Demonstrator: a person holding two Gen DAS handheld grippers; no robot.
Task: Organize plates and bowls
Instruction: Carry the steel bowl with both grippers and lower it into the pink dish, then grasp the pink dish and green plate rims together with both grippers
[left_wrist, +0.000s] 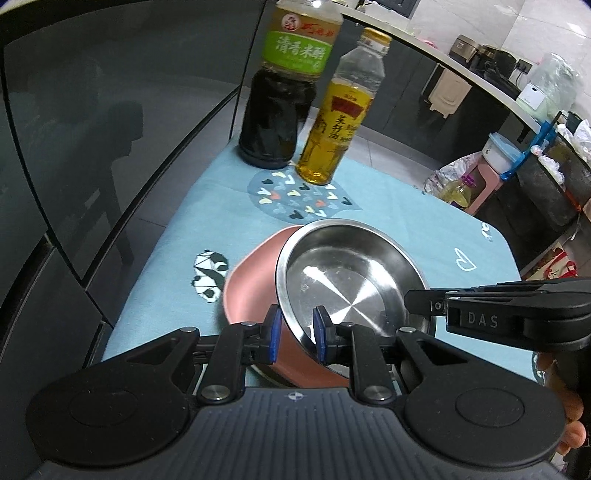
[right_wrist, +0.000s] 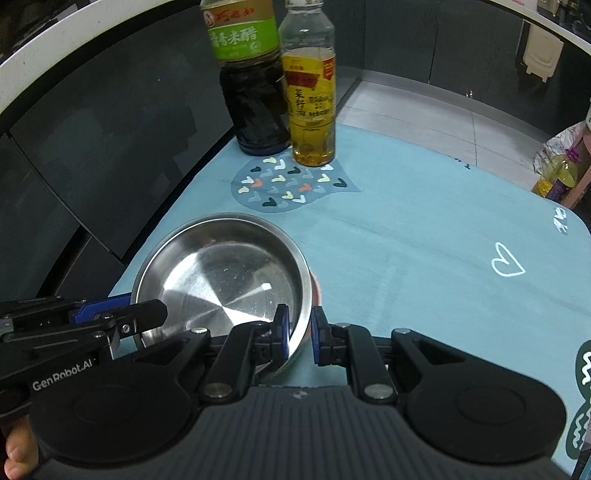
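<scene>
**Ana:** Kitchen floor tiles and dark cabinet fronts ring a table covered by a pale blue cloth (right_wrist: 424, 229). Where is the bowl?

**Ben:** Near the front edge of that cloth, toward the cabinet side. It is a steel bowl (left_wrist: 347, 280) with a pink outside; the left wrist view shows the pink wall (left_wrist: 251, 280) below the shiny rim. It sits tilted, its open side turned toward the cameras. Whether its base touches the cloth I cannot tell.

**Ana:** Who has hold of it?

**Ben:** Both grippers. The left gripper (left_wrist: 297, 332) has its blue pads (left_wrist: 274, 332) pinched on the bowl's wall, one outside on the pink, one inside on the steel, with only the wall's thickness between them. The right gripper (right_wrist: 299, 332) does the same on the opposite side of the rim, closed tight on the thin edge, one pad (right_wrist: 283, 330) inside and one outside.

**Ana:** Can each see the other?

**Ben:** Yes. In the left view the right gripper comes in from the right edge with its tip at the rim. In the right view the left one comes in from the left edge. A person's fingers (left_wrist: 570, 424) show at the lower corner.

**Ana:** And farther out?

**Ben:** At the back of the cloth stand two bottles, just beside each other: a dark vinegar bottle (right_wrist: 251, 92) with a green label and an oil bottle (right_wrist: 310, 99) with a yellow label. Both stand upright, well apart from the bowl, next to a printed patch of small hearts (right_wrist: 288, 184). A white heart outline (right_wrist: 508, 264) is printed on the cloth's right part.
</scene>
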